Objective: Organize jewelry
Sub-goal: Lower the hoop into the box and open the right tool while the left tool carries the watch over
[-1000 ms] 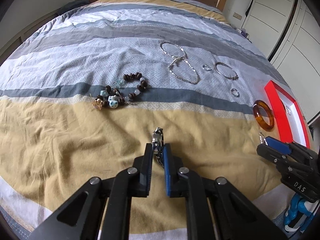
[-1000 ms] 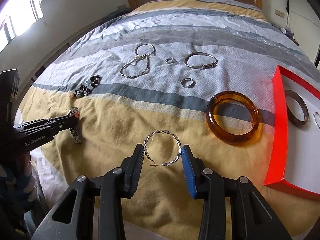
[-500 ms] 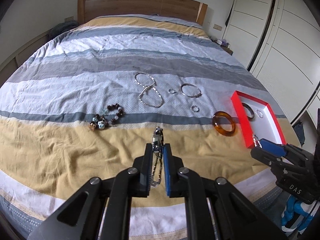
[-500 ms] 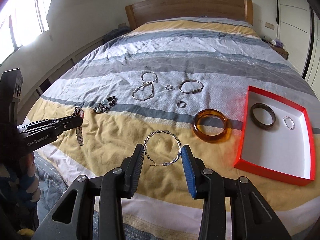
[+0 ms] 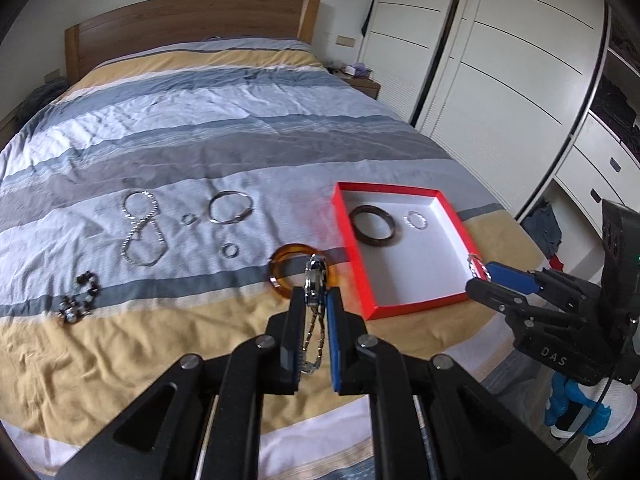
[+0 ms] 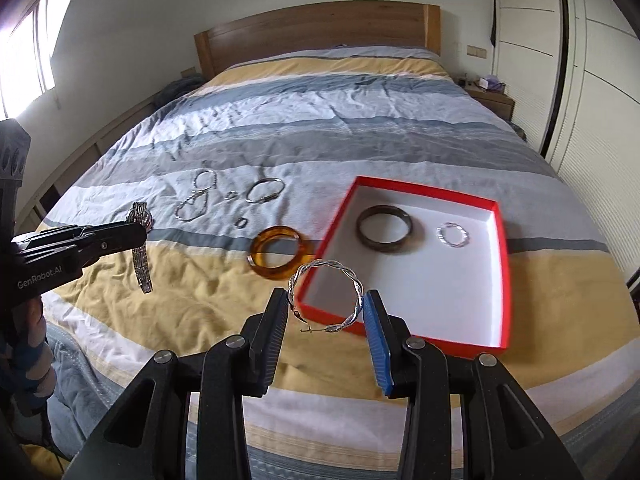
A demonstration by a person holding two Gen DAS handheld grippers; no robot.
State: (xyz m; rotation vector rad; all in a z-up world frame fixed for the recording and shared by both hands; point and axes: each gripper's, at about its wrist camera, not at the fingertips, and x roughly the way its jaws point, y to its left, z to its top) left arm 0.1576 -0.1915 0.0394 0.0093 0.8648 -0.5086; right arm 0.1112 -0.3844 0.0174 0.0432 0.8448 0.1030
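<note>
My left gripper (image 5: 315, 300) is shut on a silver watch (image 5: 315, 280) whose band hangs down between the fingers; it also shows in the right wrist view (image 6: 141, 240). My right gripper (image 6: 326, 304) is shut on a twisted silver hoop (image 6: 325, 298), held above the near left corner of the red box (image 6: 505, 276). The box (image 5: 354, 256) holds a dark bangle (image 6: 384, 230) and a small twisted ring (image 6: 452, 235). An amber bangle (image 6: 276, 253) lies on the bed left of the box.
On the striped bedspread lie a silver chain (image 5: 140, 228), a silver bangle (image 5: 231, 209), two small rings (image 5: 188, 219) (image 5: 230, 250) and a beaded bracelet (image 5: 78, 296). Wardrobe doors (image 5: 500, 80) stand to the right, the headboard (image 6: 316, 28) at the far end.
Both grippers have risen and swung right with their loads. The red box has come fully into view, and the hoop now hangs over its near corner.
</note>
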